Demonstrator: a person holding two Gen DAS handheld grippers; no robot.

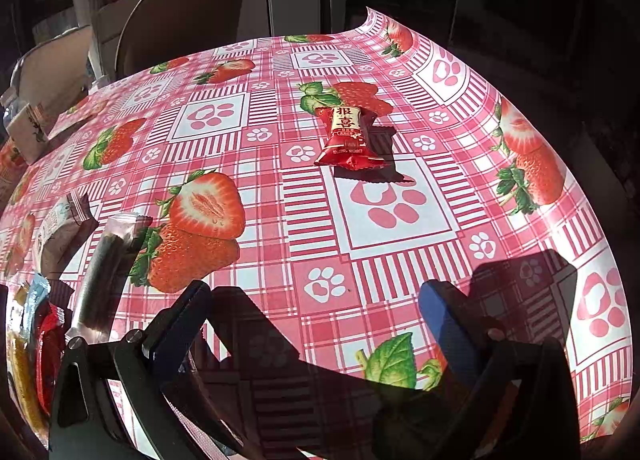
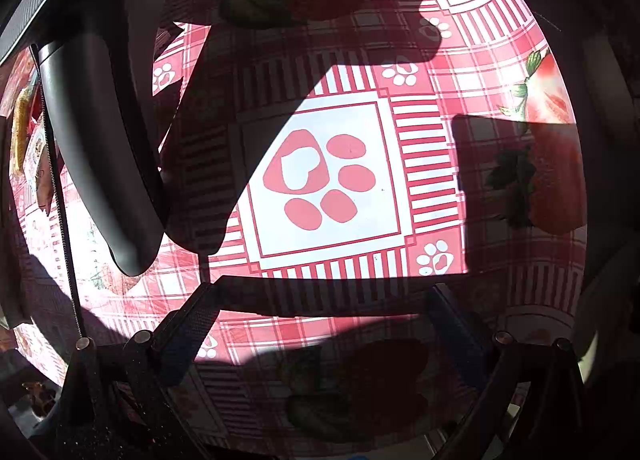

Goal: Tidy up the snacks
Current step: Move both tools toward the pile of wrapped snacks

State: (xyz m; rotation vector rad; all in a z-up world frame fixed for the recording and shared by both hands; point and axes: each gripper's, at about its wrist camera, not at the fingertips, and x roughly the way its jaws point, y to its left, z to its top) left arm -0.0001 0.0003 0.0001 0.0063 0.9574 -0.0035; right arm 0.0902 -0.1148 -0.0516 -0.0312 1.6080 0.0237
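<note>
- A red snack packet (image 1: 349,136), glossy foil with crimped ends and gold lettering, lies alone on the tablecloth (image 1: 280,187), well ahead of the left gripper (image 1: 316,300) and apart from it.
- Only the left wrist view shows it; the right wrist view holds just bare cloth and hard shadows (plus a dark curved bar at its left).
- More wrapped snacks (image 1: 36,324) crowd the left edge of the left view: a clear sleeve with a dark stick, a pale packet, yellow and red wrappers.
- The cloth is shiny plastic, pink check with strawberries and paw prints.
- The left gripper tilts down at the table, jaws spread wide, nothing between them.
- The right gripper (image 2: 320,312) is also spread and empty, above a paw print.
</note>
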